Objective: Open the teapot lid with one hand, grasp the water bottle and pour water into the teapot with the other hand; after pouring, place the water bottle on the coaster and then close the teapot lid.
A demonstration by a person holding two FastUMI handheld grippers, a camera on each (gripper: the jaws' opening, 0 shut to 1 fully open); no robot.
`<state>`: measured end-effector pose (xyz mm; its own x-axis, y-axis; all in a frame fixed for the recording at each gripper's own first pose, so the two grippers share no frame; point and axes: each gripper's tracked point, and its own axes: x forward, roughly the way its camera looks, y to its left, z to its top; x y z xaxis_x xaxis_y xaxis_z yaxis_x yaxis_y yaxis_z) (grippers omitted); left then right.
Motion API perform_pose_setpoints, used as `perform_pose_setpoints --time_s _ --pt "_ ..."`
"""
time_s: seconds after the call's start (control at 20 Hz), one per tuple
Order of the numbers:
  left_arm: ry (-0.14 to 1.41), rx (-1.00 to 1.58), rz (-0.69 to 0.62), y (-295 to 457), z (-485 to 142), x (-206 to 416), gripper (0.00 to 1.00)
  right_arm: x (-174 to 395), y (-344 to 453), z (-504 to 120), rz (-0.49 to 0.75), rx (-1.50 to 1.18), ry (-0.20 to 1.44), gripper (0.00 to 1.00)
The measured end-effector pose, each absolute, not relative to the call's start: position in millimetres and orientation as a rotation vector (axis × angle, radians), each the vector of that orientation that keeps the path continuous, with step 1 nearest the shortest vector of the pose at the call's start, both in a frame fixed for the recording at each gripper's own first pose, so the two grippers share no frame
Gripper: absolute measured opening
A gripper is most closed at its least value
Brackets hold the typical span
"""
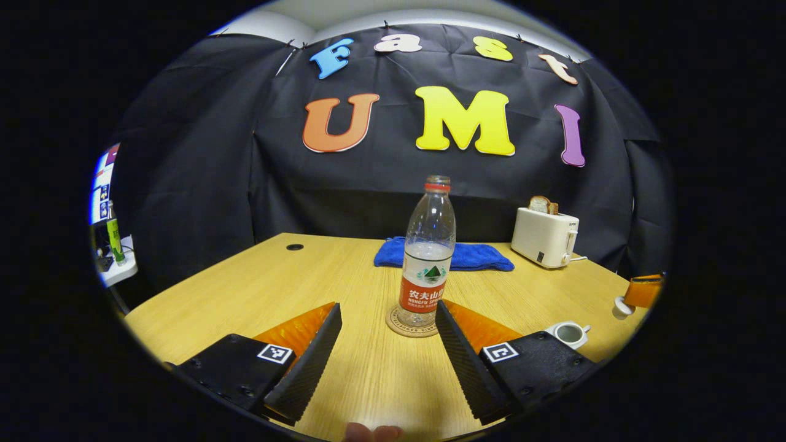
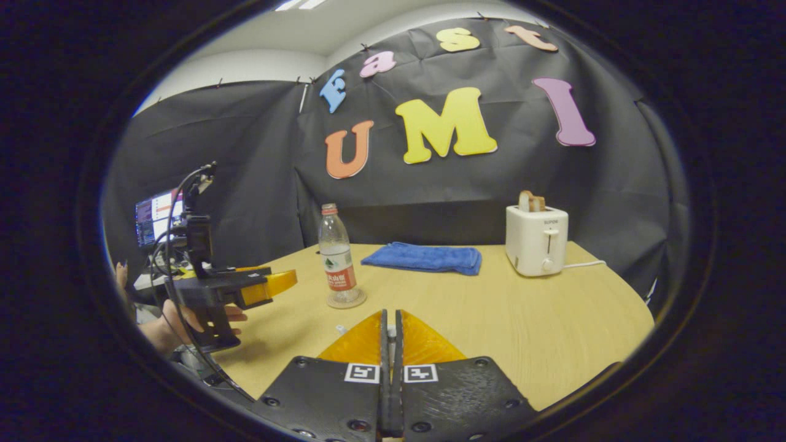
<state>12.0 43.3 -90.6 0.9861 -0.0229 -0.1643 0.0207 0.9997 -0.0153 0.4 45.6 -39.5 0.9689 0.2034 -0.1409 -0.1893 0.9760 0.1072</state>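
1. The left gripper (image 1: 388,344) has its jaws spread wide and empty, flanking the clear plastic water bottle with red cap and label (image 1: 428,258), which stands upright on the round coaster (image 1: 410,327).
2. The right gripper (image 2: 390,344) has its jaws pressed together; whether they pinch something small, I cannot tell.
3. The small white teapot (image 1: 570,333) sits lidless on the light wooden table (image 1: 344,276).
4. Judged step: grasping the bottle. Next, the left jaws must advance and close around its label.

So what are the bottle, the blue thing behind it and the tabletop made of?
The water bottle looks like thin clear plastic: see-through walls, a glossy printed label. The blue cloth seems a soft towel, probably microfibre, matte, fuzzy and rumpled. The table shows pale wood grain with a smooth, faint sheen; whether solid wood or laminate, I cannot tell.
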Motion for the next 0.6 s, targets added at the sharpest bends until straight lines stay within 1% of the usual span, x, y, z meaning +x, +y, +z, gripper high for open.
perform_pose_setpoints --time_s 0.3,0.6 --pt "0.076 0.013 0.043 74.4 -62.5 -25.9 0.96 33.9 74.6 -44.2 0.253 0.048 0.142 0.00" --pt "0.048 0.013 0.077 88.9 -59.7 -41.1 0.96 48.8 85.4 -67.9 0.265 0.034 0.174 0.00"
